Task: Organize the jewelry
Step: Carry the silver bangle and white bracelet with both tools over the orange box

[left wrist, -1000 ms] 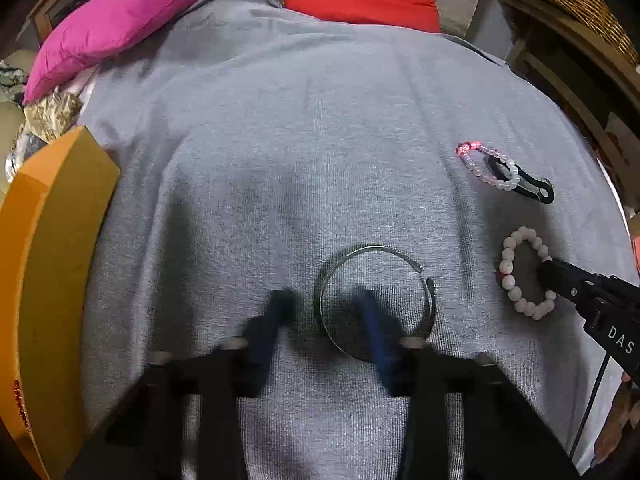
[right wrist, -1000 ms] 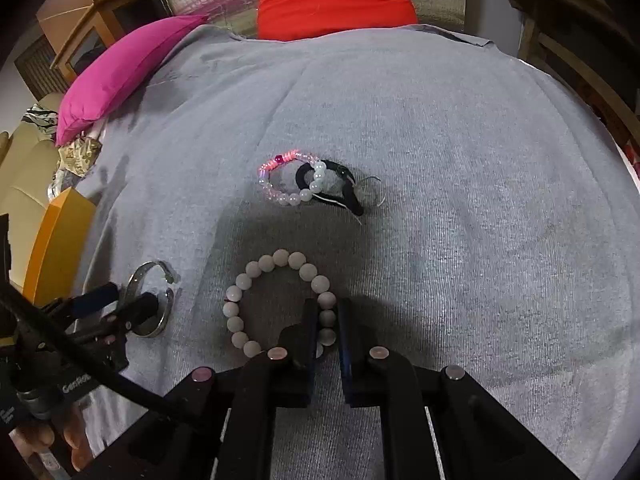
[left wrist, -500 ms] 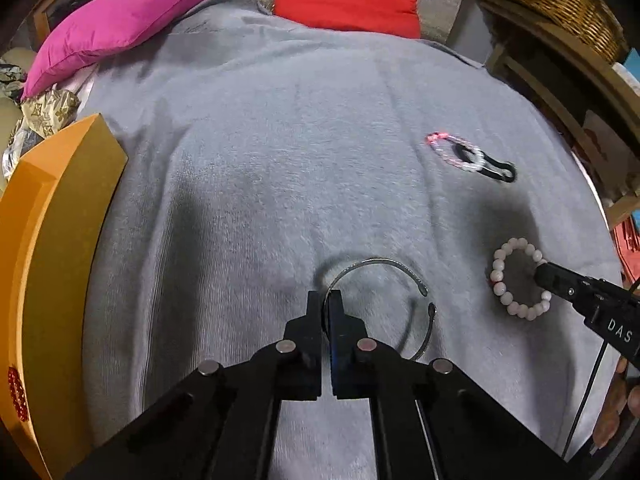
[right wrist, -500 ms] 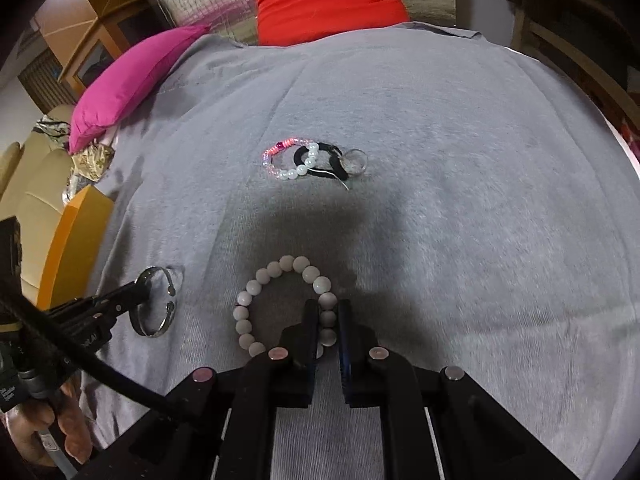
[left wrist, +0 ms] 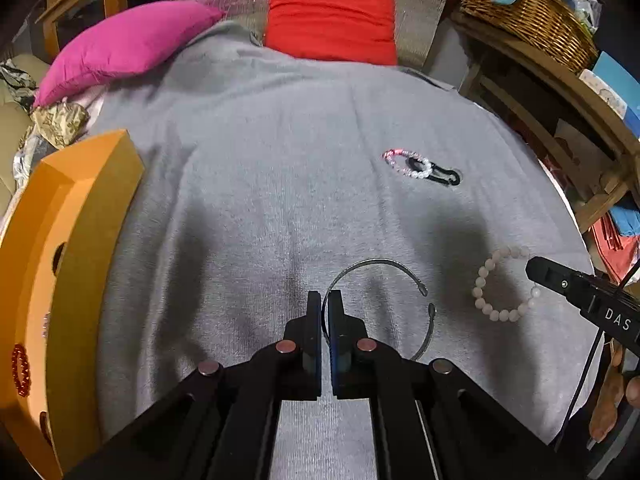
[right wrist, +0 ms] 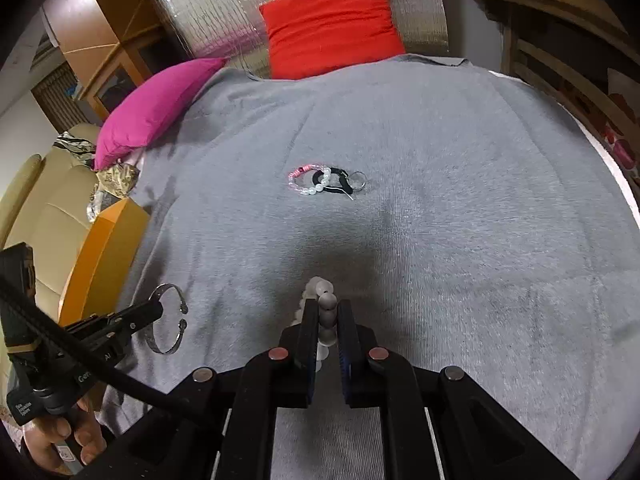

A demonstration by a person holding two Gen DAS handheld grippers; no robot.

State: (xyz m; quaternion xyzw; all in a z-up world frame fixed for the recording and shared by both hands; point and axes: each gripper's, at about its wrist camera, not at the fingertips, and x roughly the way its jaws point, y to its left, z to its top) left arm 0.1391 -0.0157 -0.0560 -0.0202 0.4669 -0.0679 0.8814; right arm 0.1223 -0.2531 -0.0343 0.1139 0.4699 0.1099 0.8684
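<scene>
Left tongs: our left gripper [left wrist: 325, 300] is squeezed tight on the thin open silver metal bangle [left wrist: 400, 276] — we hold it by its rim, up off the grey knitted blanket [left wrist: 280, 160].
Right tongs: our right gripper [right wrist: 327, 316] is pinched narrow on the round bracelet of pale white beads [right wrist: 326, 304], and the beads hang down between the two fingers.
Doing it well: we should keep both squeezes firm, because the bangle is thin and slippery and could turn or slide out. We think it is best to carry both pieces slowly to the box, one at a time, and let go only when each is low inside.
Watch out: the bead bracelet swings, so it could catch on the box wall.
Orange box: the flat orange cardboard box [left wrist: 100, 216] sits at the left edge of the blanket. Inside we see a ring of small dark red beads [left wrist: 19, 370] and some dark round holes; the rest is too hidden to tell.
Left to sort: a small pink and white bead bracelet [right wrist: 308, 180] lies tangled with a black clip [right wrist: 340, 184] near the middle of the blanket, well apart from both tongs.
Basket: a woven wicker basket [left wrist: 532, 12] on the wooden shelf holds blue cloth — not jewelry.
</scene>
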